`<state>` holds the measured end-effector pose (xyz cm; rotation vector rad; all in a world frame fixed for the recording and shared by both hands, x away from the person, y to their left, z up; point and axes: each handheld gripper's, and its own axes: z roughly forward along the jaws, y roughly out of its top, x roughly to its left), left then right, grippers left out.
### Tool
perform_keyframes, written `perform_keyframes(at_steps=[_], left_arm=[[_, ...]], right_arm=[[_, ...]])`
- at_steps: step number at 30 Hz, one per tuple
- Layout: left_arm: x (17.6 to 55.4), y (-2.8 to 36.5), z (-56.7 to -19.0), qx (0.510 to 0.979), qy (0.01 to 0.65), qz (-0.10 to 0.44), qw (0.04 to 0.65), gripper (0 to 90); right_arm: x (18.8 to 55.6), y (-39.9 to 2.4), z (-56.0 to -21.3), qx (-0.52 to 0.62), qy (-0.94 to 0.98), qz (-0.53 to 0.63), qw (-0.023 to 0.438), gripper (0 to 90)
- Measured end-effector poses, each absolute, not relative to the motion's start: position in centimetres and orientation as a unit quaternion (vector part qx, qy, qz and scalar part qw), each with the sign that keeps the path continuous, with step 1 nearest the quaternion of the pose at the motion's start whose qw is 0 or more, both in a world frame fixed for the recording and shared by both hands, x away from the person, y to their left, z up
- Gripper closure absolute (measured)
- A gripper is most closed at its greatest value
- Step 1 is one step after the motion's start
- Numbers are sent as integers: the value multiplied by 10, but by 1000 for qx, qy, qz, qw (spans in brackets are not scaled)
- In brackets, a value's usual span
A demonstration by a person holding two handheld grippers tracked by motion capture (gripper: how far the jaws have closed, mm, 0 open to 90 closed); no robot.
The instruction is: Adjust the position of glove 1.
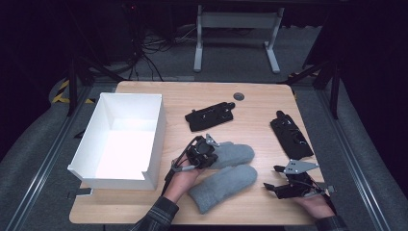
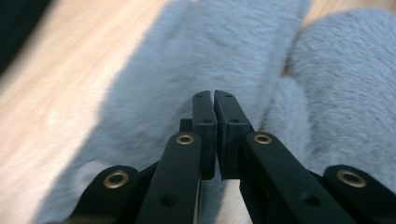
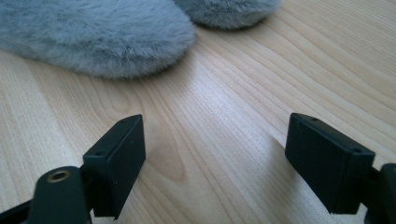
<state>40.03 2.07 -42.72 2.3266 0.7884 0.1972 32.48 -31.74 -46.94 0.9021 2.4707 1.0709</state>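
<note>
1. High view: we see the left gripper point(image 1: 208, 147) over the near end of the far grey mitten point(image 1: 233, 154); its jaws are pressed together with nothing visibly clamped between them; whether the tips touch the fleece we cannot tell.
2. We locate two grey mittens on the wooden table point(image 1: 250, 98); the far grey mitten lies crosswise near the table's middle; the near grey mitten point(image 1: 222, 186) lies just in front of it, angled toward the front edge; the two touch along their sides.
3. Left gripper view: we see the left gripper's point(image 2: 215, 100) jaws closed to a hairline gap; grey fleece point(image 2: 224, 51) spreads behind them; the second mitten point(image 2: 345, 88) sits at the right of that view.
4. High view: we see the right gripper point(image 1: 272, 187) resting low near the front right of the table, held by the right hand point(image 1: 317, 204); it points toward the near grey mitten, apart from it.
5. Right gripper view: we see the right gripper's point(image 3: 215, 161) jaws standing wide with bare wood between them; they hold nothing; the near mitten's end point(image 3: 93, 37) lies ahead.
6. We note a white open box point(image 1: 120, 139) at the left of the table; two black fixtures, one behind the mittens point(image 1: 210, 115) and one at the right point(image 1: 291, 135), lie on the surface; a small dark disc point(image 1: 238, 96) sits near the far edge.
</note>
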Motion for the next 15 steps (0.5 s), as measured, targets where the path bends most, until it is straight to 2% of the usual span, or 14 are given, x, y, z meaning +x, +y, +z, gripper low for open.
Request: perform_keyframes(at_steps=[7, 15], left_arm=[[416, 45, -425, 876, 340, 119, 321, 882], [404, 45, -430, 885, 352, 119, 279, 900]], right_arm=[[325, -317, -470, 314, 860, 373, 152, 207], [325, -317, -470, 315, 859, 373, 152, 207]])
